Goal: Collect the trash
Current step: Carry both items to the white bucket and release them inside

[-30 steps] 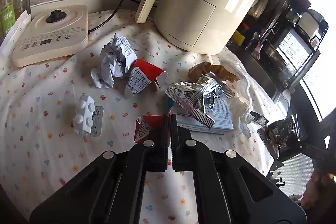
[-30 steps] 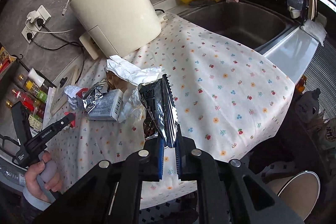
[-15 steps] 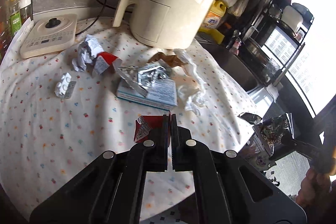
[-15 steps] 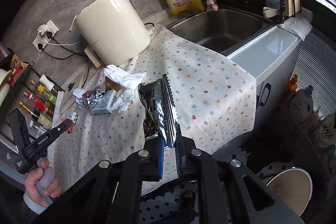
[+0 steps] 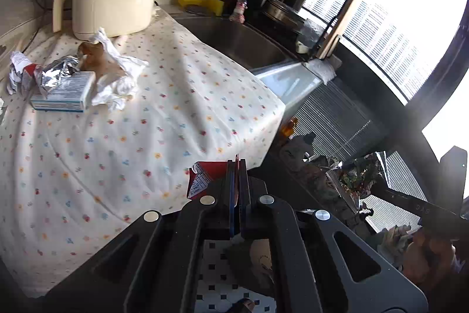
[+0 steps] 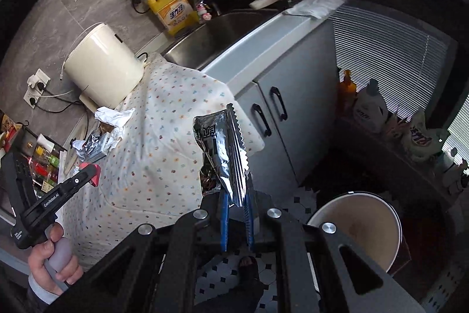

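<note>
Flowered surface (image 6: 164,154) at ten o'clock, bin (image 6: 354,222) at four. Carrying stage: left gripper (image 5: 236,166) clamped on red scrap (image 5: 205,175), right gripper (image 6: 236,192) pinching foil wrapper (image 6: 225,148). Next: over bin, release.

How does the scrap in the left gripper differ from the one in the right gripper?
The left gripper is shut on a small red printed carton scrap, stiff and folded. The right gripper is shut on a crinkled silver foil snack wrapper with a serrated edge, longer and standing above the fingers. Both are lifted off the floral-cloth table.

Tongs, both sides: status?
Left tongs shut on red paper scrap. Right tongs shut on silver foil wrapper. White round bin below, unobstructed.
</note>
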A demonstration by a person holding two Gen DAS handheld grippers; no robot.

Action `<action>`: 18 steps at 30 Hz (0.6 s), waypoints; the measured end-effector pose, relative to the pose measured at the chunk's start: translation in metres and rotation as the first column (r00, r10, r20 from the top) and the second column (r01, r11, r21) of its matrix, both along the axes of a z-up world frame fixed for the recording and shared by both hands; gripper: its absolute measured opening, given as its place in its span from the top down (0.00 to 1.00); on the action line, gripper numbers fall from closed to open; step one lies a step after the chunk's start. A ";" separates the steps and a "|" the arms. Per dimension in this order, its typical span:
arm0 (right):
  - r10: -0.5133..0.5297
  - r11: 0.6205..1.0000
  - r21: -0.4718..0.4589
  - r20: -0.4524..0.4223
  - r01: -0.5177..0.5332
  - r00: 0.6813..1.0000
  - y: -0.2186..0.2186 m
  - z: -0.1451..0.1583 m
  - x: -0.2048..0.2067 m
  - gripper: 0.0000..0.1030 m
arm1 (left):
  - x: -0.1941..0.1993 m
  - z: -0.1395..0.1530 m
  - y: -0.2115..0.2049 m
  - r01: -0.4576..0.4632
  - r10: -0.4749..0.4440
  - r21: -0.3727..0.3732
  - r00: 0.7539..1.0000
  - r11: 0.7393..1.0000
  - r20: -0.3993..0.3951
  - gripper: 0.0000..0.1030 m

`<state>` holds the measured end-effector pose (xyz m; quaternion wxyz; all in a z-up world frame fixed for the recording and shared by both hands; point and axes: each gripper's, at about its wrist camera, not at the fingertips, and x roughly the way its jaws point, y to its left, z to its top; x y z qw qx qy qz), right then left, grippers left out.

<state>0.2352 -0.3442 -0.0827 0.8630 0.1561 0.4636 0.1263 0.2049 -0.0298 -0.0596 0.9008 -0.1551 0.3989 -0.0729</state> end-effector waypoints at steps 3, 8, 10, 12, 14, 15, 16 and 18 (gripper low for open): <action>-0.062 0.998 0.003 -0.018 0.062 0.998 -0.029 -0.010 -0.012 0.90 | 0.002 -0.002 -0.028 0.052 -0.051 0.008 0.999 0.999 -0.012 0.97; -0.158 0.987 0.002 -0.049 0.158 0.986 -0.071 -0.032 -0.035 0.90 | 0.005 -0.003 -0.073 0.142 -0.141 0.028 0.990 0.989 -0.029 0.97; -0.191 0.982 0.006 -0.060 0.191 0.980 -0.085 -0.041 -0.044 0.90 | 0.005 -0.003 -0.090 0.174 -0.173 0.037 0.984 0.984 -0.036 0.97; -0.217 0.976 0.016 -0.077 0.219 0.973 -0.098 -0.052 -0.053 0.90 | 0.004 -0.002 -0.106 0.206 -0.204 0.050 0.978 0.977 -0.037 0.97; -0.233 0.972 0.017 -0.103 0.236 0.967 -0.108 -0.065 -0.060 0.88 | 0.003 -0.001 -0.123 0.238 -0.236 0.065 0.971 0.969 -0.039 0.97; -0.243 0.969 0.010 -0.122 0.246 0.962 -0.113 -0.073 -0.063 0.87 | 0.003 -0.001 -0.128 0.250 -0.247 0.073 0.968 0.966 -0.041 0.97; -0.255 0.966 -0.003 -0.146 0.258 0.956 -0.118 -0.082 -0.066 0.78 | 0.003 -0.001 -0.134 0.258 -0.255 0.079 0.966 0.963 -0.045 0.97; -0.291 0.957 -0.034 -0.175 0.289 0.941 -0.128 -0.095 -0.073 0.49 | 0.004 -0.004 -0.145 0.272 -0.268 0.079 0.962 0.959 -0.058 0.97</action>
